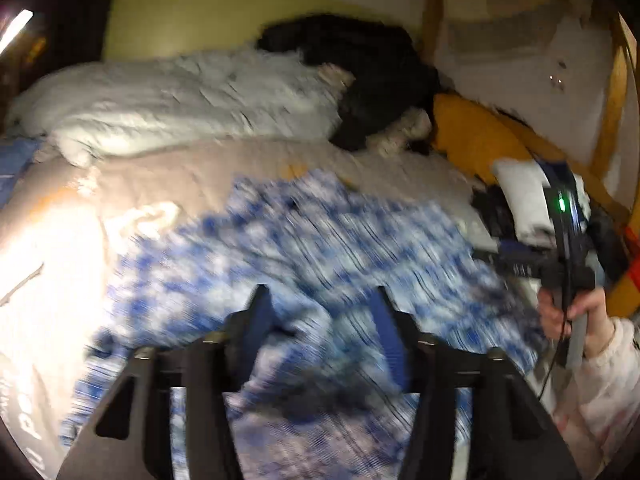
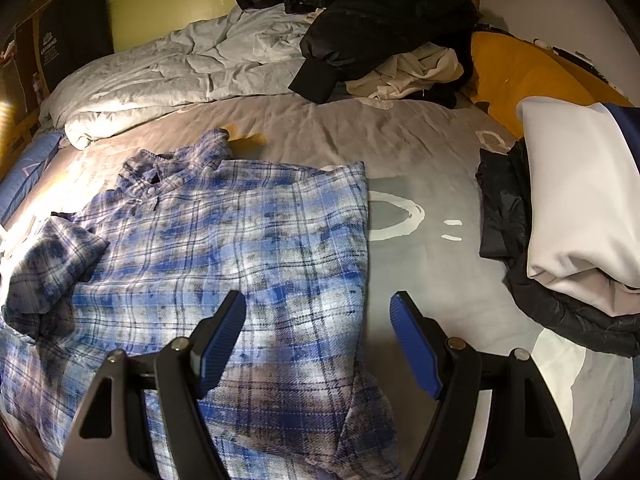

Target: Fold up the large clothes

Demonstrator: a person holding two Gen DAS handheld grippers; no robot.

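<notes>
1. Nearest, the right hand-held gripper [image 2: 318, 340] hangs wide open and empty over the near right part of the plaid shirt [image 2: 208, 264]; its left finger is over the cloth, its right finger over bare bed sheet [image 2: 420, 152].
2. The left hand-held gripper [image 1: 320, 332] is also spread wide, low over the same shirt. That view is badly smeared, and I cannot tell whether its fingertips touch fabric; nothing looks pinched.
3. The shirt lies mostly flat on the bed, collar at the far end, left sleeve [image 2: 52, 256] bunched loosely on its left side, right edge already turned in.
4. Risk: a pinch here could catch sheet along with shirt, or only the top layer, dragging the fold askew. The loose sleeve could slip out.
5. To the right sits a stack of folded clothes [image 2: 576, 208], well apart from the shirt.
6. Farthest, a rumpled duvet [image 2: 180, 68] and a black jacket [image 2: 380, 20] crowd the far side.
</notes>
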